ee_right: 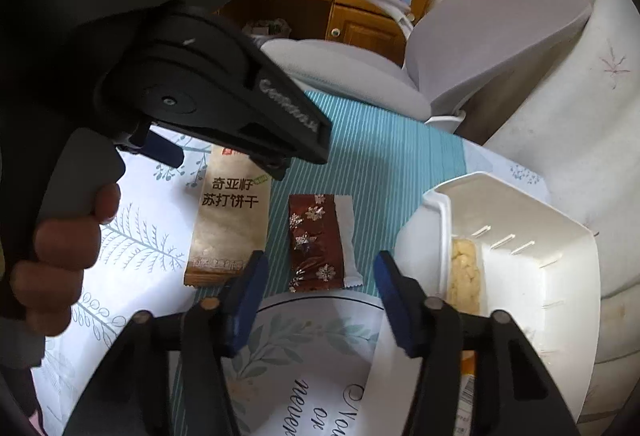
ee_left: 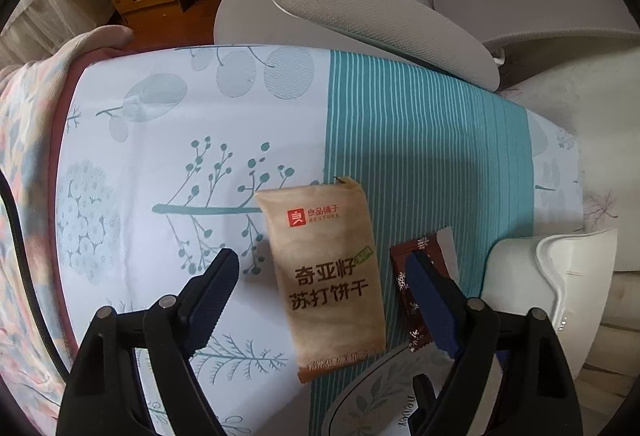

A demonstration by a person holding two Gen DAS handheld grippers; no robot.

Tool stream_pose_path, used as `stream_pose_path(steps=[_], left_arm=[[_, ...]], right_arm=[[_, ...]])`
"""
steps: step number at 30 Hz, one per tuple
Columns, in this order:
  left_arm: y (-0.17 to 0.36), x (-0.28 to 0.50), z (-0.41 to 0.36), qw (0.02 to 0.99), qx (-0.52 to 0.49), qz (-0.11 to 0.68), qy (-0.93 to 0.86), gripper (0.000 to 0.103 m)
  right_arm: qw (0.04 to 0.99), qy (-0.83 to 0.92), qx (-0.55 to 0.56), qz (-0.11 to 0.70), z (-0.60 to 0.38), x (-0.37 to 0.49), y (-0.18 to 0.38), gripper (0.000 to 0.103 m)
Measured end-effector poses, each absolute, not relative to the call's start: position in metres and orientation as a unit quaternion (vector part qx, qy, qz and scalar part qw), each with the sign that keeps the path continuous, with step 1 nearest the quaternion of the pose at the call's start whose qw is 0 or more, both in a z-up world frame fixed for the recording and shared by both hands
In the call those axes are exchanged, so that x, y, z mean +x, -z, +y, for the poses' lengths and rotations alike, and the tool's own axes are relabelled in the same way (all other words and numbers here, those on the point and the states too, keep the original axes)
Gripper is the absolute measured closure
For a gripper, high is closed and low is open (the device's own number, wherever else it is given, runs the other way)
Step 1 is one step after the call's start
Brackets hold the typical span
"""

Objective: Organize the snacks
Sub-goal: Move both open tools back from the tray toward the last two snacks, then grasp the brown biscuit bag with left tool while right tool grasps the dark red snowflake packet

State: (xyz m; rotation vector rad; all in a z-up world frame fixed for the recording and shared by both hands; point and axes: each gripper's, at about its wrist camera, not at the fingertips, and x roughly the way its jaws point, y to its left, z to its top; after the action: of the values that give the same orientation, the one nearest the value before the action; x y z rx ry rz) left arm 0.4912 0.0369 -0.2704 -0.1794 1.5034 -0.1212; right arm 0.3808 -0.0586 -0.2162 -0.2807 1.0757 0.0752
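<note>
Reaching for two packets is the step judged to be in hand. The left gripper (ee_left: 320, 300) is being held apart astride the tan cracker packet (ee_left: 324, 276), clamping nothing; the right gripper (ee_right: 318, 296) is being held apart above the brown snowflake packet (ee_right: 316, 242), just short of it. Both packets are lying on the tablecloth (ee_left: 168, 164), beside the white bin (ee_right: 520, 244). Lowering and closing are being called for next.
</note>
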Motion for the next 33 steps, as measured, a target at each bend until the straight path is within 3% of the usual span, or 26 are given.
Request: stream_pose_path(steps=[2, 8, 11, 18, 20, 26, 28, 31, 32, 33], left_arm=[[0.273, 0.492, 0.034, 0.723, -0.074, 0.684, 0.056, 0.025], [0.285, 0.492, 0.039, 0.706, -0.099, 0.699, 0.056, 0.049], [0.287, 0.493, 0.047, 0.705, -0.123, 0.697, 0.056, 0.053], [0.288, 0.491, 0.074, 0.701, -0.165, 0.691, 0.062, 0.077], [0.287, 0.49, 0.081, 0.698, -0.171, 0.693, 0.061, 0.08], [0.287, 0.488, 0.095, 0.689, -0.179, 0.7, 0.058, 0.08], [0.285, 0.487, 0.104, 0.686, -0.188, 0.7, 0.057, 0.074], [0.285, 0.49, 0.105, 0.687, -0.187, 0.7, 0.058, 0.06], [0.285, 0.491, 0.103, 0.686, -0.183, 0.702, 0.052, 0.048], [0.286, 0.493, 0.101, 0.686, -0.181, 0.703, 0.049, 0.042]], right_arm=[[0.845, -0.036, -0.139, 0.516, -0.057, 0.383, 0.22, 0.055], [0.836, -0.025, -0.142, 0.529, -0.054, 0.391, 0.228, 0.057], [0.837, -0.019, -0.151, 0.526, -0.052, 0.394, 0.229, 0.057], [0.838, -0.022, -0.155, 0.523, -0.051, 0.393, 0.23, 0.057], [0.838, -0.028, -0.151, 0.524, -0.05, 0.392, 0.228, 0.057], [0.832, -0.017, -0.145, 0.535, -0.048, 0.395, 0.232, 0.057], [0.832, -0.02, -0.143, 0.536, -0.046, 0.395, 0.234, 0.057], [0.836, -0.033, -0.13, 0.532, -0.045, 0.394, 0.234, 0.057], [0.837, -0.031, -0.127, 0.531, -0.045, 0.393, 0.234, 0.057], [0.838, -0.027, -0.125, 0.531, -0.046, 0.393, 0.234, 0.057]])
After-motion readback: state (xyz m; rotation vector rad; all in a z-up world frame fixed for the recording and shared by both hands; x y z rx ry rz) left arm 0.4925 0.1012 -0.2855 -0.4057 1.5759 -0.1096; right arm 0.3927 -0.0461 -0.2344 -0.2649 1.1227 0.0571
